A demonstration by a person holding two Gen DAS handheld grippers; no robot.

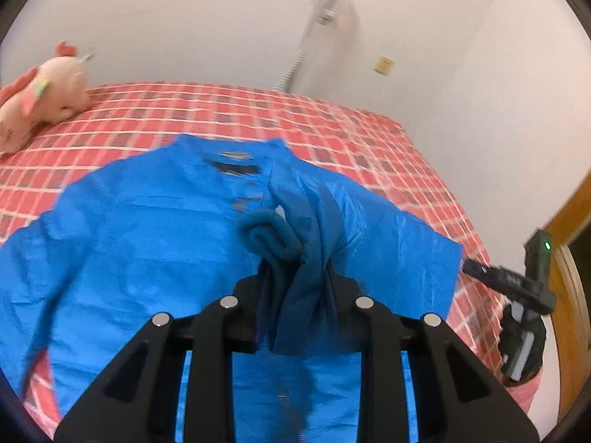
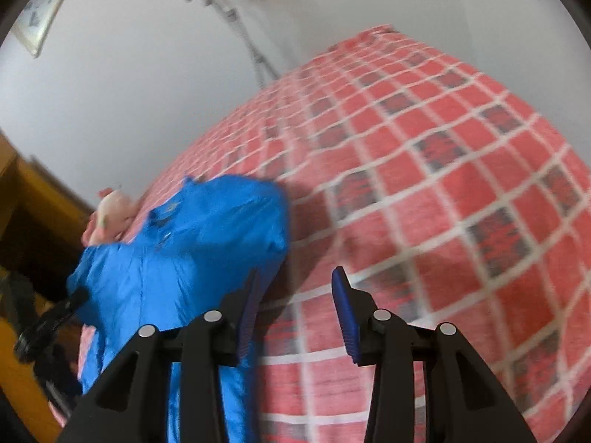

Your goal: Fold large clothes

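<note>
A bright blue jacket point(image 1: 147, 229) lies spread, collar away from me, on a red checked bedspread point(image 1: 332, 129). My left gripper point(image 1: 295, 295) is shut on a bunched fold of the jacket's darker blue lining, lifted off the bed. In the right wrist view the jacket point(image 2: 192, 243) fills the lower left. My right gripper point(image 2: 297, 310) stands open just beside the jacket's edge, only bedspread between its blue pads point(image 2: 343, 313). The left wrist view shows the right gripper point(image 1: 471, 267) tipped toward the jacket's right edge.
A pink plush toy point(image 1: 44, 96) lies at the bed's far left corner. A grey stand point(image 1: 321, 11) leans against the white wall behind the bed. Wooden furniture point(image 1: 569, 221) borders the bed on the right. A framed picture point(image 2: 44, 7) hangs on the wall.
</note>
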